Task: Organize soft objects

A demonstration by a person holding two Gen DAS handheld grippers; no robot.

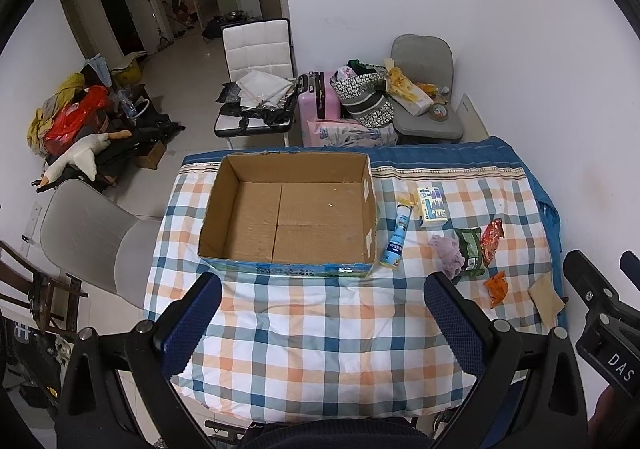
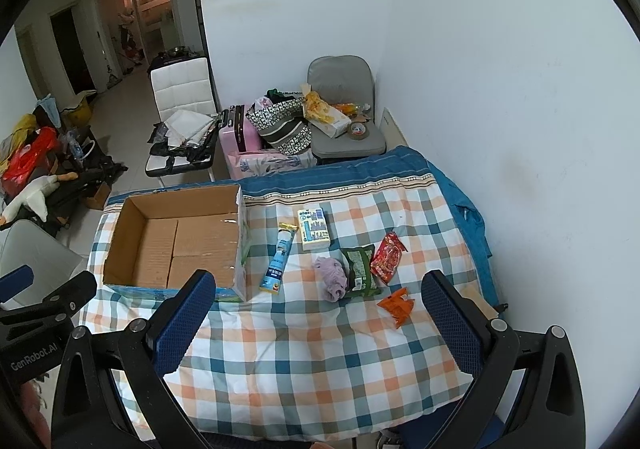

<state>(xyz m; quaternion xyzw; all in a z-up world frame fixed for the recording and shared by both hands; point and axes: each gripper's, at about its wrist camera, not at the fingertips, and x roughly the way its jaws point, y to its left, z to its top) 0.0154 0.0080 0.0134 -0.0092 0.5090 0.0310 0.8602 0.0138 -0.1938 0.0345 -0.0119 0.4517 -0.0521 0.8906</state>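
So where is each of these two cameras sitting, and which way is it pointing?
Left wrist view: rides on the left hand-held gripper, looking forward and down over the plaid-covered table at the cardboard box; its two blue fingers frame the bottom, wide apart.
Right wrist view: rides on the right hand-held gripper, facing the snack packets, with the orange packet nearest; its fingers are also spread.
Shared: the box, the blue tube, the purple cloth, and each view catches the other gripper at its edge.

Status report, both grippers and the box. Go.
Left gripper open, holding nothing. Right gripper open, holding nothing. Cardboard box empty. Purple cloth on the tablecloth, unobstructed.
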